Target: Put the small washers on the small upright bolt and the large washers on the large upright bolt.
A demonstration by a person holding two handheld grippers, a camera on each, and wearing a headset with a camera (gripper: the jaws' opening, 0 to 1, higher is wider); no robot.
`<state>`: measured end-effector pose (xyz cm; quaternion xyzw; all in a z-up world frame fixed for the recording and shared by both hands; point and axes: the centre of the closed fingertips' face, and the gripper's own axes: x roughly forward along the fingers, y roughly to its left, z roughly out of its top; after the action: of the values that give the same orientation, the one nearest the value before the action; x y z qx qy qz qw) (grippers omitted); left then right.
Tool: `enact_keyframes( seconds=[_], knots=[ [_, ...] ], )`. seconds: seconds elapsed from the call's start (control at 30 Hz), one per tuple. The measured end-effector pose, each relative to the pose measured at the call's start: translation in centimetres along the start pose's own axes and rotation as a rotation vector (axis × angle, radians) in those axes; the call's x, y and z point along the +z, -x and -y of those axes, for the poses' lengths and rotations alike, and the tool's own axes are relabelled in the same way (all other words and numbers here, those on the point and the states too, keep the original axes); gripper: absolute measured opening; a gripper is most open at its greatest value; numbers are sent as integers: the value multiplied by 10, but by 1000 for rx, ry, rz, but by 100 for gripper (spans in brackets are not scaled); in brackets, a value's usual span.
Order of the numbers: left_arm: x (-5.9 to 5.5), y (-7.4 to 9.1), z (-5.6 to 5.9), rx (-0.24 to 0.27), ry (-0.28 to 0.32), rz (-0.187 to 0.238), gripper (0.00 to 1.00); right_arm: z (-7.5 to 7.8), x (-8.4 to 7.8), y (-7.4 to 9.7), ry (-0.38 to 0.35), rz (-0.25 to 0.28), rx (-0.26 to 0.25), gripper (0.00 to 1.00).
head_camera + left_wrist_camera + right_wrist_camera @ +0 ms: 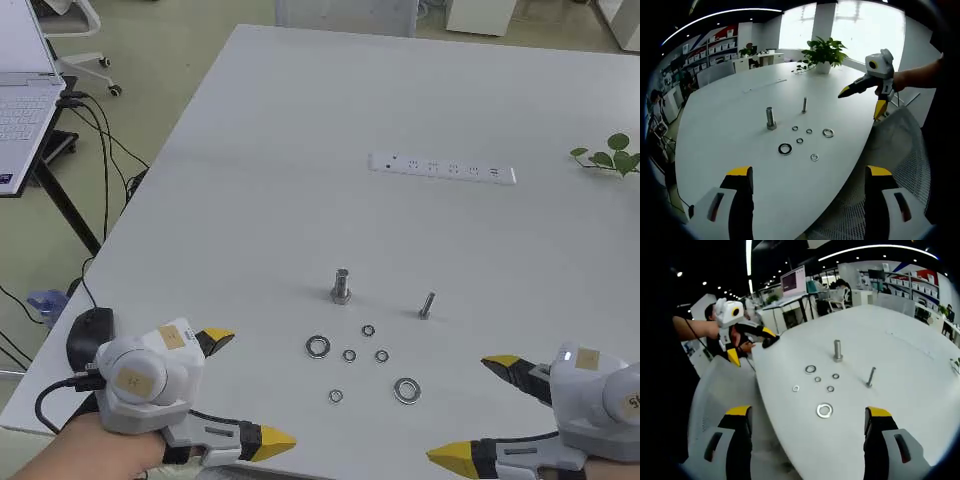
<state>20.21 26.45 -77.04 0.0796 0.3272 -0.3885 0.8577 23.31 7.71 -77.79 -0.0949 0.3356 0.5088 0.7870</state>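
The large upright bolt (341, 285) (770, 118) (838, 350) and the small upright bolt (427, 305) (804, 104) (870, 376) stand mid-table, both bare. In front of them lie two large washers (318, 346) (406, 389) and several small washers (349, 355) (799, 140) (830, 388), all flat on the white table (300, 140). My left gripper (247, 388) (808, 172) (752, 351) hovers open at the near left edge. Over the near right edge my right gripper (475, 410) (808, 411) (861, 102) is open too. Neither holds anything.
A white power strip (441, 169) lies behind the bolts. Plant leaves (610, 155) reach in at the far right. A laptop (20, 110) sits on a side stand at left, with a black mouse (88, 335) on the table's near left corner. A mesh chair (890, 165) stands below the near edge.
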Motion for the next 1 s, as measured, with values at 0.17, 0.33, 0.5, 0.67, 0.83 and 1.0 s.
enact_keyframes(
  seconds=[0.17, 0.33, 0.5, 0.67, 0.83, 1.0],
  knots=[
    [-1, 1, -1, 0, -2, -3, 94, -1, 2, -1, 0, 3, -2, 93],
    [-1, 1, -2, 2, -5, -5, 94, -1, 0, 0, -3, 2, -4, 93],
    [2, 1, -3, 2, -9, -1, 94, -3, -1, -1, 11, -11, -4, 93],
    [6, 3, -2, 12, -6, 20, 96, 1, 0, -5, 54, -51, -18, 91],
    [3, 3, -1, 13, -35, 0, 95, -1, 6, -11, 65, -54, -12, 88],
    [2, 3, -1, 8, -36, -3, 94, -5, 8, -18, 85, -76, 4, 87]
  ],
)
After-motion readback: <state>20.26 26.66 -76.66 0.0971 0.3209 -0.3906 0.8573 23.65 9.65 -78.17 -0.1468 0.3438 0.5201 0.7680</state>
